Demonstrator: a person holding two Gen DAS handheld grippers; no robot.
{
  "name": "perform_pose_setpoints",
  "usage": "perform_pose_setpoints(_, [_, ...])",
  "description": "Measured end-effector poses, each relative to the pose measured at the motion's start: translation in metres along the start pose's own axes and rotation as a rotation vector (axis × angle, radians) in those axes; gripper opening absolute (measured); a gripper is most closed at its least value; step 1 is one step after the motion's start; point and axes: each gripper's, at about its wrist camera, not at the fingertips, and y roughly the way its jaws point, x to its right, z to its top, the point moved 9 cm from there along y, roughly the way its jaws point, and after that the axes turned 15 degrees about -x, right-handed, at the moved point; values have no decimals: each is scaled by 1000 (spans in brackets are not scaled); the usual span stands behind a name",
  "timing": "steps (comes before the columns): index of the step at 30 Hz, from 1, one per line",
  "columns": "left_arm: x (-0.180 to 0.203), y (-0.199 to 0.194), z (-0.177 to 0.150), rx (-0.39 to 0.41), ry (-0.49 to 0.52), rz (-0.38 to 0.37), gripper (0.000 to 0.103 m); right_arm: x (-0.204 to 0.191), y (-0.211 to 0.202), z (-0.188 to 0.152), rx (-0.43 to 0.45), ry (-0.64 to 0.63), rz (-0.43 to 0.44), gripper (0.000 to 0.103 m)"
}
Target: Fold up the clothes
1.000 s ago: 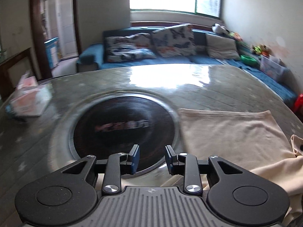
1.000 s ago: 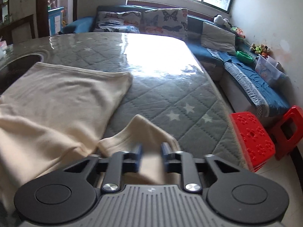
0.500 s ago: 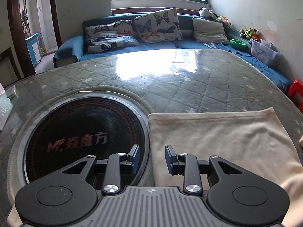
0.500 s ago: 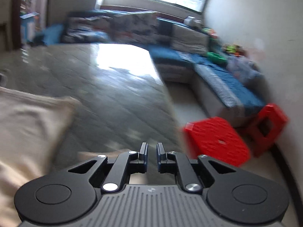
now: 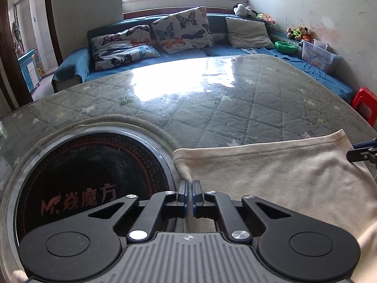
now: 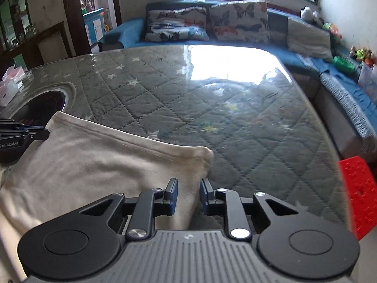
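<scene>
Folding is barely begun: the cream knit garment (image 5: 271, 172) lies spread on my quilted grey counter (image 5: 235, 108). Left gripper (image 5: 190, 193) fingers clamped on its left edge; right gripper (image 6: 187, 194) fingers opening astride the right edge.

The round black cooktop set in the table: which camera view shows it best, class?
The left wrist view: the cooktop fills its lower left, lettering readable. The right wrist view catches only a dark sliver at its left edge.
</scene>
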Motion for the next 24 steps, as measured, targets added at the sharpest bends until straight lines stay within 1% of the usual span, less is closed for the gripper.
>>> perform_pose_setpoints(1, [-2,1,2,2,-3,2,3,-3,3,4,1,-8,0,8])
perform_pose_setpoints(2, [-4,2,3,5,-7,4,2,-6,5,10,5,-18,-3,7])
perform_pose_setpoints(4, [-9,3,9,12,-13,17,2,-9,8,20,17,-32,-15,6])
perform_pose_setpoints(10, [-30,15,35,26,-36,67,2,-22,16,72,80,-77,-62,5])
perform_pose_setpoints(13, [-36,24,44,19,-39,87,2,-25,32,89,67,-88,-80,6])
perform_pose_setpoints(15, [-38,28,46,11,-43,84,3,-27,43,94,46,-99,-97,7])
perform_pose_setpoints(17, [-39,27,45,16,-44,78,5,-27,45,94,51,-111,-119,10])
perform_pose_setpoints(18, [-38,24,43,18,-44,81,6,-28,43,92,54,-115,-119,12])
perform_pose_setpoints(20, [-36,16,39,28,-46,84,7,-32,34,87,58,-121,-99,14])
perform_pose_setpoints(21, [-33,11,35,35,-47,73,7,-35,29,82,62,-136,-93,14])
perform_pose_setpoints(24, [-19,-5,23,50,-27,42,7,-54,7,62,78,-208,-76,21])
